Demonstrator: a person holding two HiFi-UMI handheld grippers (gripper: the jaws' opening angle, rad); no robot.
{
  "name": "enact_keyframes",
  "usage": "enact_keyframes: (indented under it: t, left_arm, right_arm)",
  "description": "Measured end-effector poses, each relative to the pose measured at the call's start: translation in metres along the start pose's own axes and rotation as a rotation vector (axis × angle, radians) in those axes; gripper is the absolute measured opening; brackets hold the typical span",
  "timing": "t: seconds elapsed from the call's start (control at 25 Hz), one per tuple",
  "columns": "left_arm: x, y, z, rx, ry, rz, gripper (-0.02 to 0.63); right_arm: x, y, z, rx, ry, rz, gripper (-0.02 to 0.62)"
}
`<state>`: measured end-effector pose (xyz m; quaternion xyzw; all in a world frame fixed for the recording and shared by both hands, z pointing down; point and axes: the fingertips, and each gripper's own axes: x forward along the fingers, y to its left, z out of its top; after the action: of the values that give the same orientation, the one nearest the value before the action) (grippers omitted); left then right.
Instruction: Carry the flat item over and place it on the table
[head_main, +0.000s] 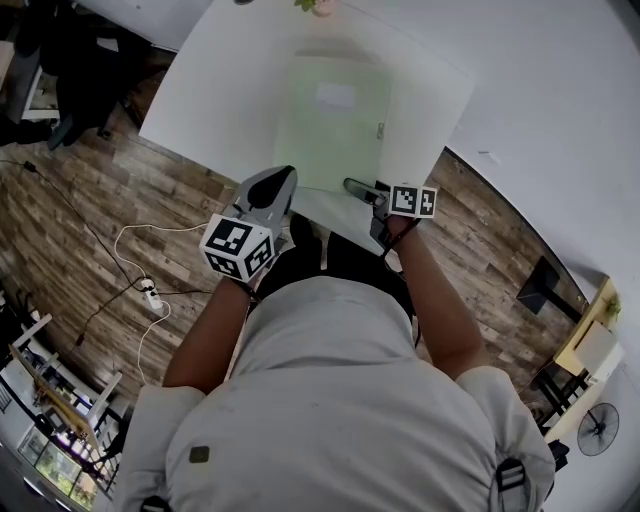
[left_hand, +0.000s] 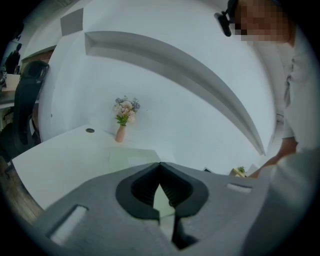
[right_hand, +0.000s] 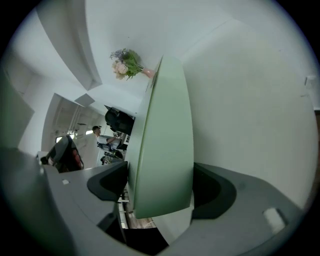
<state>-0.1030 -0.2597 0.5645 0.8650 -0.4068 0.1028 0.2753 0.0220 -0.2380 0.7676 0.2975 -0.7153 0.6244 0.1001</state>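
A pale green flat item (head_main: 332, 130) lies on the white table (head_main: 230, 90), its near edge toward me. In the right gripper view the item (right_hand: 165, 150) runs between the jaws of my right gripper (right_hand: 160, 185), which stand wide apart on either side of its near end without pressing it. From the head view that right gripper (head_main: 352, 187) sits at the item's near right corner. My left gripper (head_main: 285, 175) hovers at the near left edge. Its jaws (left_hand: 160, 167) meet at the tips with nothing in them, and the item (left_hand: 131, 159) lies just beyond.
A small vase of flowers (left_hand: 122, 120) stands at the table's far edge by the white wall. A dark office chair (left_hand: 25, 110) is off the table's left side. A cable and power strip (head_main: 150, 290) lie on the wooden floor. A person (left_hand: 295, 125) stands at the right.
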Motion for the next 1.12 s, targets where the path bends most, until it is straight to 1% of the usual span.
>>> enact_keyframes:
  t: [0.12, 0.28, 0.36, 0.56, 0.72, 0.84, 0.92, 1.0, 1.12]
  left_arm:
    - [0.001, -0.001, -0.001, -0.004, 0.0, 0.0, 0.0]
    - [0.001, 0.001, -0.001, -0.008, 0.0, 0.007, 0.0]
    - [0.002, 0.001, -0.002, -0.012, -0.001, 0.013, 0.0]
    - [0.0, -0.001, -0.003, -0.014, -0.004, 0.013, 0.0]
    - [-0.003, -0.001, -0.001, -0.01, -0.012, 0.012, 0.0]
    - [-0.008, -0.003, 0.004, -0.001, -0.025, 0.007, 0.0]
    - [-0.013, -0.007, 0.008, 0.008, -0.037, 0.003, 0.0]
    - [-0.019, -0.011, 0.012, 0.015, -0.049, -0.003, 0.0]
    - [-0.027, -0.017, 0.018, 0.03, -0.068, -0.019, 0.0]
  right_arm:
    - [-0.002, -0.009, 0.001, -0.053, 0.014, -0.093, 0.419]
    - [-0.005, -0.017, 0.004, -0.163, 0.036, -0.202, 0.397]
    - [-0.006, -0.018, 0.006, -0.207, 0.041, -0.222, 0.397]
    - [-0.006, -0.017, 0.005, -0.21, 0.033, -0.219, 0.396]
    - [-0.009, -0.015, 0.007, -0.251, 0.028, -0.26, 0.381]
    - [-0.018, -0.015, 0.01, -0.311, 0.016, -0.32, 0.344]
    - [-0.027, -0.008, 0.011, -0.368, -0.002, -0.359, 0.293]
    - [-0.037, 0.004, 0.014, -0.442, -0.028, -0.392, 0.26]
    - [-0.048, 0.031, 0.018, -0.585, -0.075, -0.428, 0.217]
